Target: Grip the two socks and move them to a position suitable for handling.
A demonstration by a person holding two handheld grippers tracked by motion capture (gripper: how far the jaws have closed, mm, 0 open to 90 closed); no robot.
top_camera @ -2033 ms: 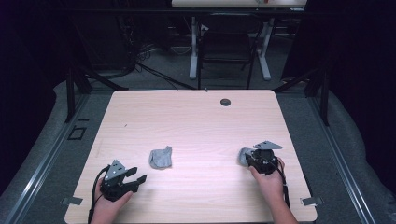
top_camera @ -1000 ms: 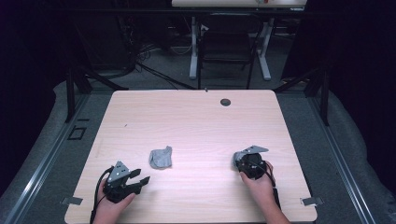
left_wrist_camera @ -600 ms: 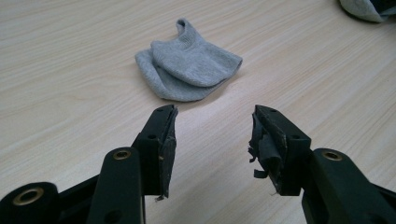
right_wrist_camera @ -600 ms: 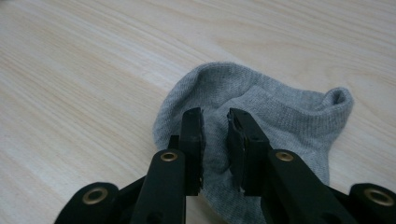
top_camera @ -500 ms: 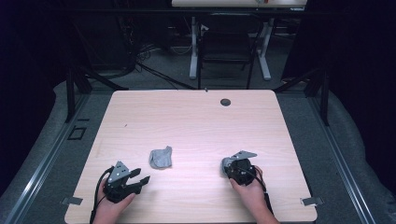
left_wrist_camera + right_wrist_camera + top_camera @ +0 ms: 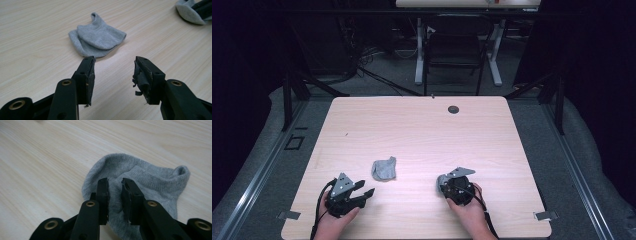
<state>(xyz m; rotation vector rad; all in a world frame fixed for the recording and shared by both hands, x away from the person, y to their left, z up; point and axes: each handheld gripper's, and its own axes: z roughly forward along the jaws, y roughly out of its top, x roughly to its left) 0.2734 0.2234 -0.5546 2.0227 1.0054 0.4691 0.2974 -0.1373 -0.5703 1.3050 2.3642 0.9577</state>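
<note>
While the left hand (image 6: 333,220) rests low at the table's (image 6: 422,125) near edge, the left gripper (image 6: 364,191) lies almost level with its jaws spread wide and empty, aimed at a crumpled grey sock (image 6: 97,40) that lies flat just ahead of the tips, apart from them. The right hand (image 6: 469,212) reaches in from the near edge with the right gripper (image 6: 115,187) tilted down at the tabletop. Its jaws stand narrow, pinching a fold of the second grey sock (image 6: 150,178), which spreads out beyond and beside them.
</note>
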